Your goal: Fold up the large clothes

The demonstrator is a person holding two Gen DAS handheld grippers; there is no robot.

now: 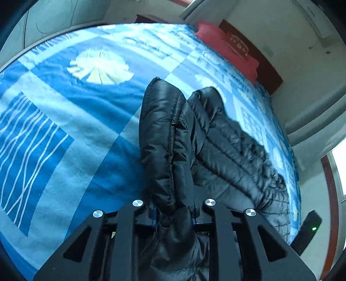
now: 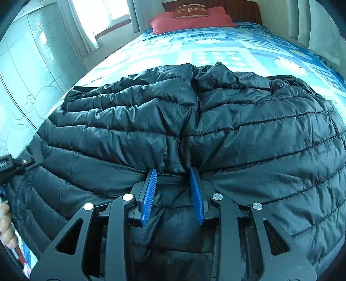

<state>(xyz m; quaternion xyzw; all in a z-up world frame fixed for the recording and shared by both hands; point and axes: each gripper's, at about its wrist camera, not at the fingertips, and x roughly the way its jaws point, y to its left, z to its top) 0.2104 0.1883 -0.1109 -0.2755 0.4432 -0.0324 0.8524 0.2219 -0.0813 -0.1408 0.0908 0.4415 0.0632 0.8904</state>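
Note:
A black quilted puffer jacket [image 2: 237, 129] lies spread over the bed's blue patterned sheet [image 2: 216, 47]. My right gripper [image 2: 173, 170] is shut on a bunched fold at the jacket's near edge, its blue pads [image 2: 149, 192] pinching the fabric. In the left wrist view, my left gripper [image 1: 174, 207] is shut on a part of the jacket [image 1: 227, 147] that rises in a puffy ridge between the jaws; the fabric hides its pads. A person's hand [image 2: 6, 227] shows at the left edge of the right wrist view.
The blue sheet [image 1: 75, 134] stretches bare to the left of the jacket. A red pillow [image 2: 190, 21] lies at the head of the bed against a dark wooden headboard. A frosted-glass wardrobe [image 2: 26, 75] and a bright window [image 2: 103, 13] flank the bed's left side.

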